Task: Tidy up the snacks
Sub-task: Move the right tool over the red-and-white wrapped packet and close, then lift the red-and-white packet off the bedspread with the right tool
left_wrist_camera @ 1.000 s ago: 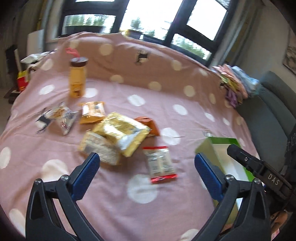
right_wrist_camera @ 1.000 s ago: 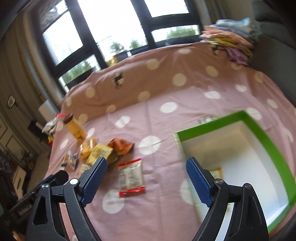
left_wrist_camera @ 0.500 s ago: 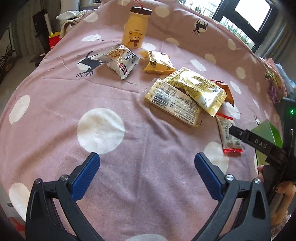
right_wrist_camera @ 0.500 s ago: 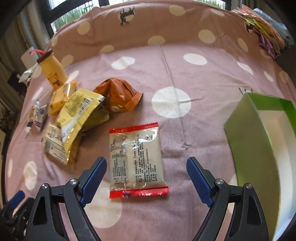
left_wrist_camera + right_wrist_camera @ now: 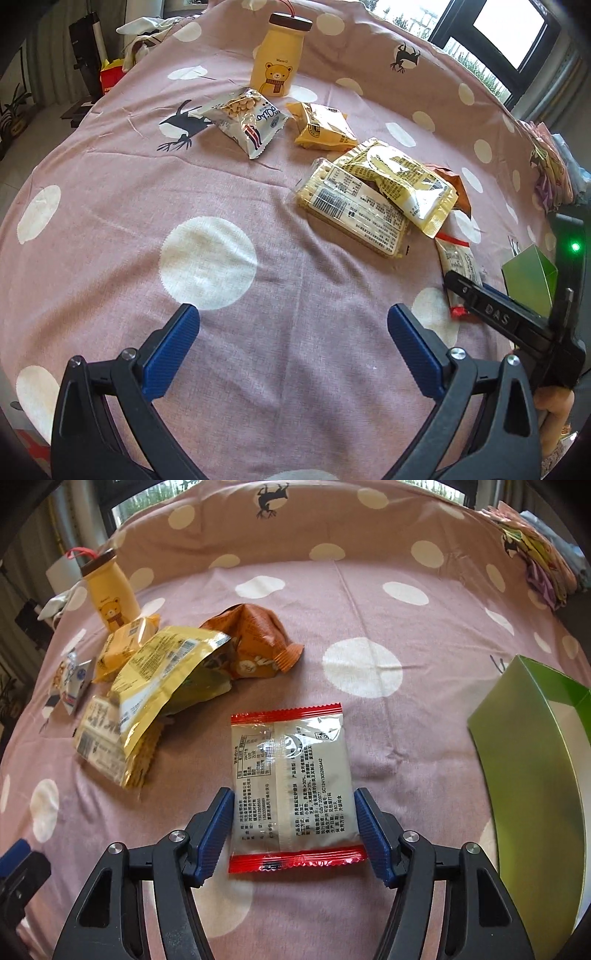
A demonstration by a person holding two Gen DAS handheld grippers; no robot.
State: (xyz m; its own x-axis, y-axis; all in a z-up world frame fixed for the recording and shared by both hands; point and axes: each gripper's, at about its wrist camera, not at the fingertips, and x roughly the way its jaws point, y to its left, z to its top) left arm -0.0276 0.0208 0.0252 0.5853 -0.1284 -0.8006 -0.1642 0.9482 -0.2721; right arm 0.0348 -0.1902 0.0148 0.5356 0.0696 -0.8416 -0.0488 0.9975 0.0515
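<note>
Pink cloth with white dots [image 5: 369, 602] covered the surface that carried everything. In the right wrist view, toward the far left edge, a yellow bear bottle [image 5: 110, 598] stood upright, with a small yellow packet [image 5: 125, 642] just beside it and a white-and-blue packet [image 5: 70, 679] nearer the left edge. Right of those a large yellow pouch [image 5: 162, 679] lay partly on top of a flat cracker pack [image 5: 99, 742], and an orange packet [image 5: 255, 642] sat touching the pouch's far side. Near the middle of the cloth, toward the near edge, lay the red-edged clear packet [image 5: 291, 782], flat, back side up. The right gripper [image 5: 295, 830] had just been closing; its blue pads flanked the packet's lower half, right at its side edges, though a firm pinch could not be told. At the right edge stood a green box [image 5: 532, 775], its white inside showing. In the left wrist view the left gripper [image 5: 293, 343] hung wide open over bare cloth near the near edge, holding nothing
</note>
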